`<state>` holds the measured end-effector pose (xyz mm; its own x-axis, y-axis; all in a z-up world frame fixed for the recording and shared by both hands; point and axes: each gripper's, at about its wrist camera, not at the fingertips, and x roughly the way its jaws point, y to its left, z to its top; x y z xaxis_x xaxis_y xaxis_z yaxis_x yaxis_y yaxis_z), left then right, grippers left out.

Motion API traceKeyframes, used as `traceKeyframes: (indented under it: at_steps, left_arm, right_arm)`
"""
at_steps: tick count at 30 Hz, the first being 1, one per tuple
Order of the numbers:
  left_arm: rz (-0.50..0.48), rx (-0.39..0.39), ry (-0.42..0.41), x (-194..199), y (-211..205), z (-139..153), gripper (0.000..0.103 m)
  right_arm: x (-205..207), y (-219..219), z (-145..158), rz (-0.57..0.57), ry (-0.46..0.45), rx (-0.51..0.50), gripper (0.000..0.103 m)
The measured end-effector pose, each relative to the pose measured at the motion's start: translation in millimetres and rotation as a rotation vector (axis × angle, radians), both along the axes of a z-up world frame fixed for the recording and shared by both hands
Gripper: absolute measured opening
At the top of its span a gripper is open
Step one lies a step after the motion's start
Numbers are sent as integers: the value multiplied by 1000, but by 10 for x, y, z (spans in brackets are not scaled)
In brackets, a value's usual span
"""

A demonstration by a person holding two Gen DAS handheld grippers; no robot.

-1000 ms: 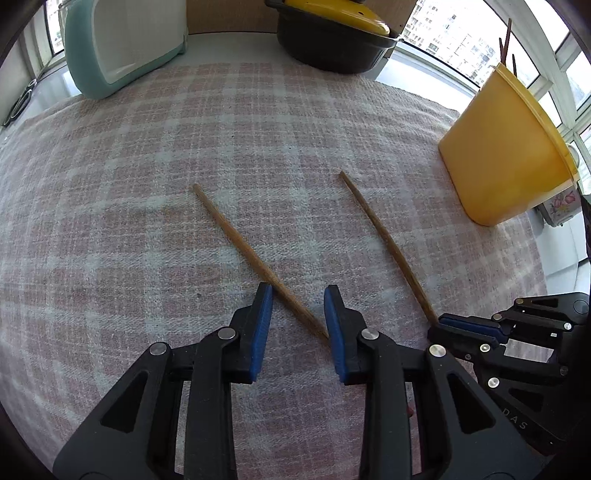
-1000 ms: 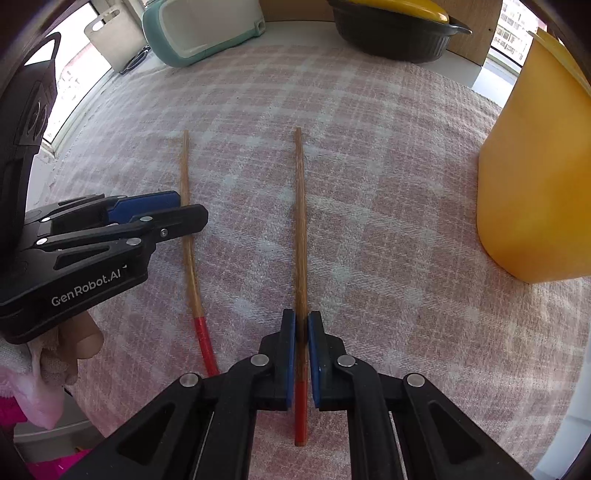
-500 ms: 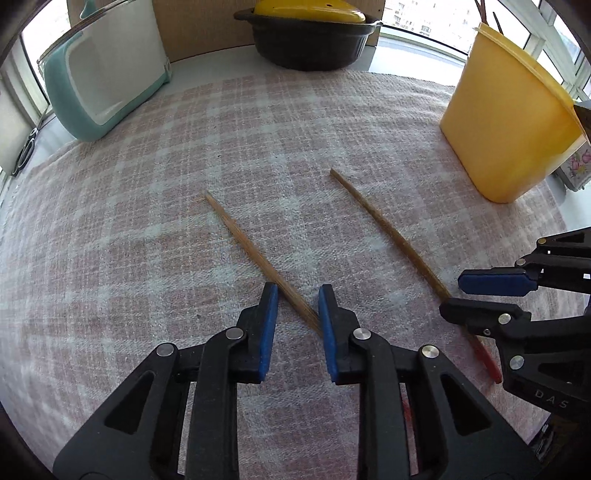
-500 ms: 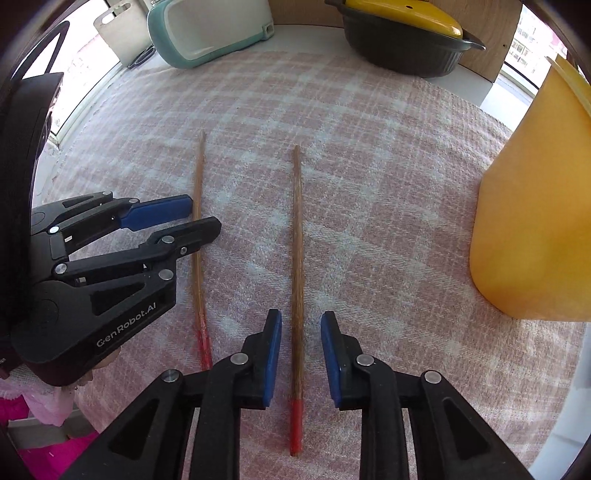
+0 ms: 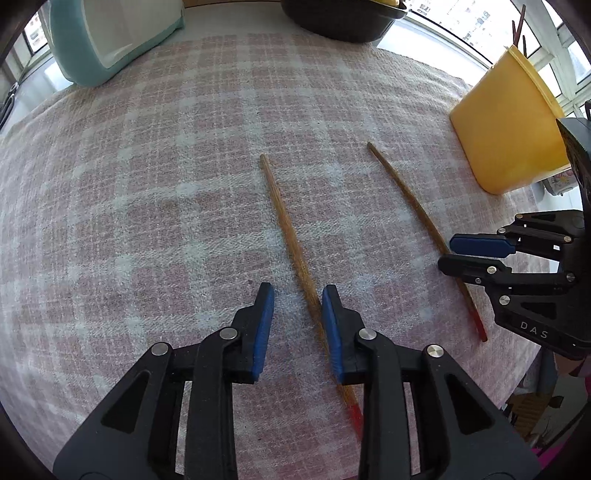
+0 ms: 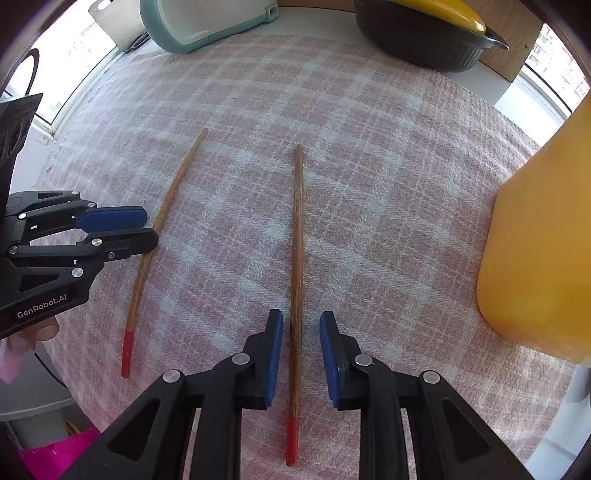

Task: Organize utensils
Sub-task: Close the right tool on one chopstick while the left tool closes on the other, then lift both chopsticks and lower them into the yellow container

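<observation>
Two wooden chopsticks with red ends lie side by side on a pink plaid cloth (image 5: 166,184). One chopstick (image 5: 291,240) runs between the blue pads of my left gripper (image 5: 297,325). It lies close to the right pad, and the jaws are opening. The other chopstick (image 6: 297,240) lies on the cloth between the pads of my right gripper (image 6: 301,343), which is open and clear of it on both sides. Each gripper also appears in the other's view: the right gripper (image 5: 447,254) over its chopstick (image 5: 406,195), the left gripper (image 6: 151,228) over its own (image 6: 173,192).
A tall yellow container (image 5: 509,136) stands on the cloth to the right, with dark sticks poking out of its top; it looms close in the right wrist view (image 6: 535,258). At the back are a teal tray (image 5: 110,37) and a black pot (image 5: 340,18). The table edge runs near me.
My right gripper was shut on its chopstick a second ago and has let go; the chopstick now lies loose between its pads. My left gripper narrowed, then widened, and swung more in line with its chopstick.
</observation>
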<state>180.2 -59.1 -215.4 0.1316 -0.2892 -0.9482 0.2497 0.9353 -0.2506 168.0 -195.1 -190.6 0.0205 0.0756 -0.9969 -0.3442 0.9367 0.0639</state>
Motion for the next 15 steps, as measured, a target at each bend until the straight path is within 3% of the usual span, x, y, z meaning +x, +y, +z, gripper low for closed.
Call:
traceKeyframes:
  at_steps: [4,5,9,12,15]
  left_arm:
    - [-9,64,-5,54,-116,7,24]
    - [-26,78,-15,63,-146,8,14]
    - [-11,31,-2,104,-122,1,8]
    - [54,-34,9,70,31,3,5]
    - [86,-66,-39,-25,94,81,4]
  right_arm:
    - [54,97,-34,31,17,-38,20]
    - [73,137,-41,41,18,-50,19]
    - [74,185,-47,49,-3,-72,5]
    - [58,115,-30,-3,-16,-35,4]
    - [-22,55,32,-37,-43,-8,4]
